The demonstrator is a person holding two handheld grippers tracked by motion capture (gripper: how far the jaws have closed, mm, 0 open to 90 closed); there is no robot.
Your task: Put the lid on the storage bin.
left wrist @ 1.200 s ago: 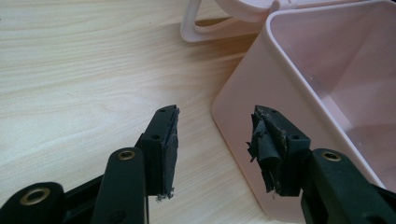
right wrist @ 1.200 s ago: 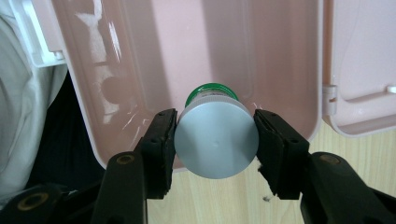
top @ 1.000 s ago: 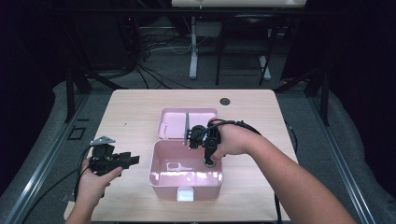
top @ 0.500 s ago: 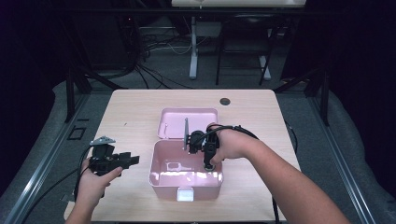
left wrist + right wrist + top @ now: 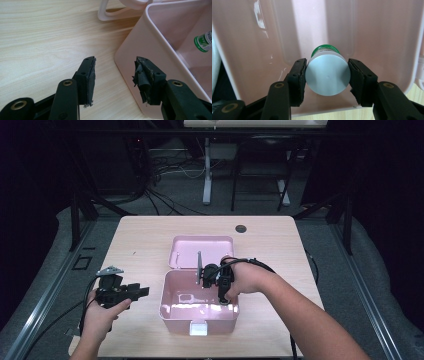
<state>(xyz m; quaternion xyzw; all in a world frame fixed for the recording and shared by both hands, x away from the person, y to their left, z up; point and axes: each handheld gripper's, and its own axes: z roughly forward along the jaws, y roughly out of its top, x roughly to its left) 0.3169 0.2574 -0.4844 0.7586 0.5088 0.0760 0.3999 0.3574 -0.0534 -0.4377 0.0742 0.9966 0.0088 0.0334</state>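
A pink open box (image 5: 199, 322) stands in the middle of the wooden table, its lid (image 5: 200, 250) lying flat behind it. My right gripper (image 5: 220, 292) points down into the box from its right side. In the right gripper view my right gripper (image 5: 327, 62) has both pads against the silver cap of a small bottle (image 5: 327, 77) with a green body, held above the box's pink floor. The bottle's green end (image 5: 203, 41) shows inside the box (image 5: 140, 50) in the left gripper view. Left of the box, my left gripper (image 5: 142, 291) (image 5: 115, 75) stands open with nothing between its pads.
A dark round hole (image 5: 241, 228) sits in the tabletop near the far edge. Bare wood (image 5: 140, 245) lies left and right of the box. Cables trail from both grippers off the near side. Beyond the table are dark floor, stands and wiring.
My right hand has sunk a little, carrying the bottle deeper into the pink box. The left hand and its gripper have stayed where they were.
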